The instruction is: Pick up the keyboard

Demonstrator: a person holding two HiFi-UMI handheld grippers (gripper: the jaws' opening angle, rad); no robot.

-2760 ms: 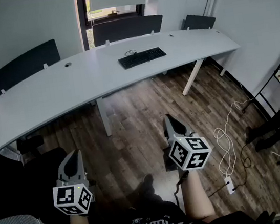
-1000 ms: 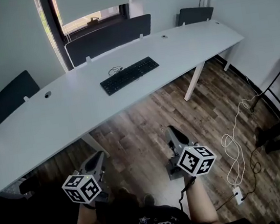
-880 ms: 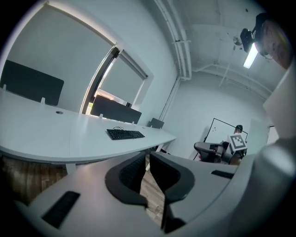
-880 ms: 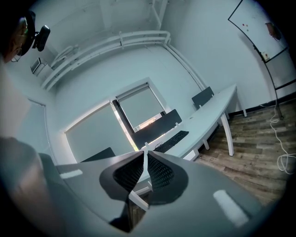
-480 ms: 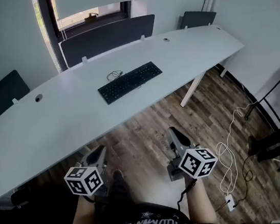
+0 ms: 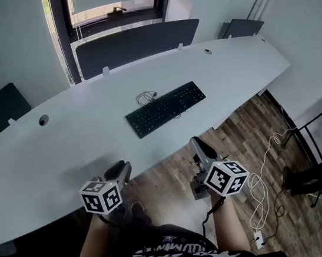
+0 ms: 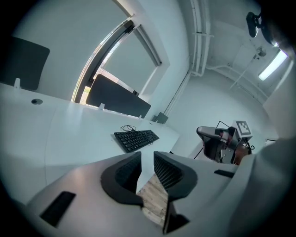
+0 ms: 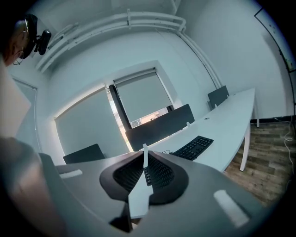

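Black keyboard (image 6: 166, 109) lies on the white worktop (image 6: 63, 150), ahead of both grippers. Left gripper (image 7: 147, 159) jaws have just been opening, nothing between them; right gripper (image 8: 144, 155) is closed, empty. Only the gripper views show ceiling pipes (image 7: 200, 41).

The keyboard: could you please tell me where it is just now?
In the head view, the keyboard lies near the middle of the desk, close to its front edge, with its cable coiled just behind it.
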